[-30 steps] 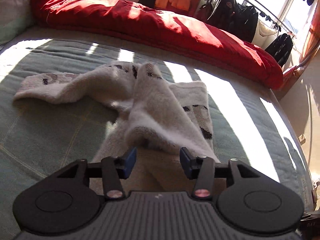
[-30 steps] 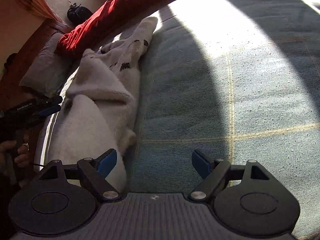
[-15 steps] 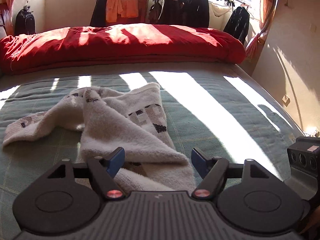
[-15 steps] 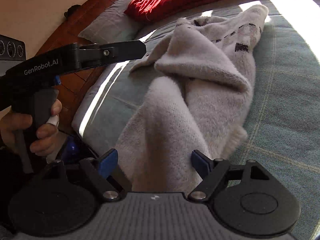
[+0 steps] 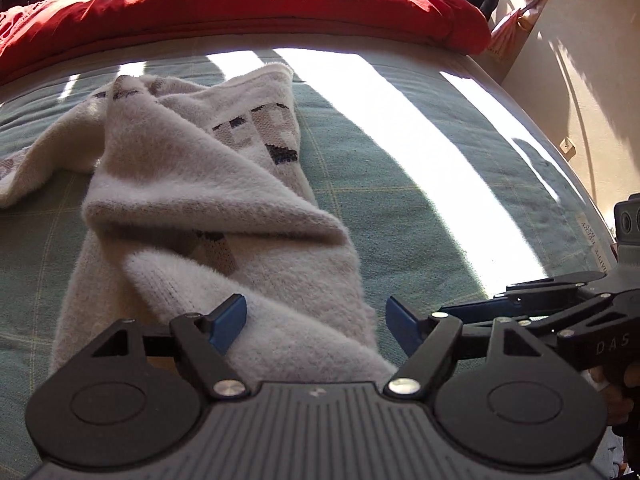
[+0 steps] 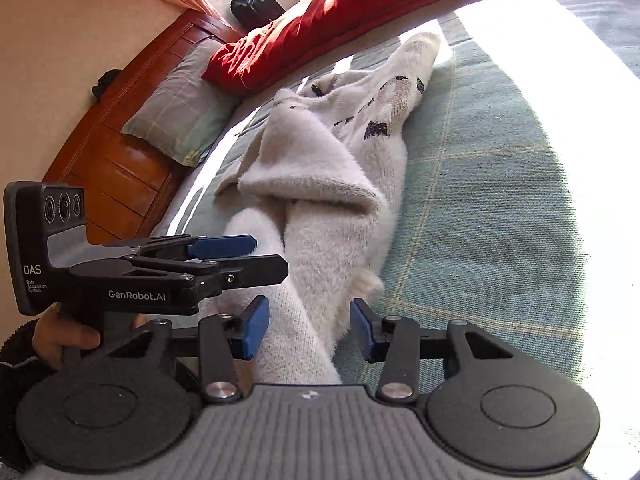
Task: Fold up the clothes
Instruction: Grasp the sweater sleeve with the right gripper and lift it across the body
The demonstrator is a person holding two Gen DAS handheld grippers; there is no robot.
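- Both tongs have swung in low over the near end of the sweater [image 5: 224, 208] (bunched, lower centre).
- Left gripper [image 5: 316, 318] and right gripper [image 6: 306, 326] gape, holding nothing.
- Likely next: pinch that hem, spread it flat.

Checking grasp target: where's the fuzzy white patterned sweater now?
The fuzzy white patterned sweater lies crumpled on the green checked bedspread, its near end between both open grippers, left gripper and right gripper.

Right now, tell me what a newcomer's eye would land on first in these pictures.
First, the fluffy cream sweater, crumpled and half folded on the green checked bedspread. Both hand-held grippers sit open at its near end: the left hand-held gripper straddles the fabric, and the right hand-held gripper has a strip of it between its jaws. Behind, a bright red duvet runs along the far side of the bed, striped with sunlight.
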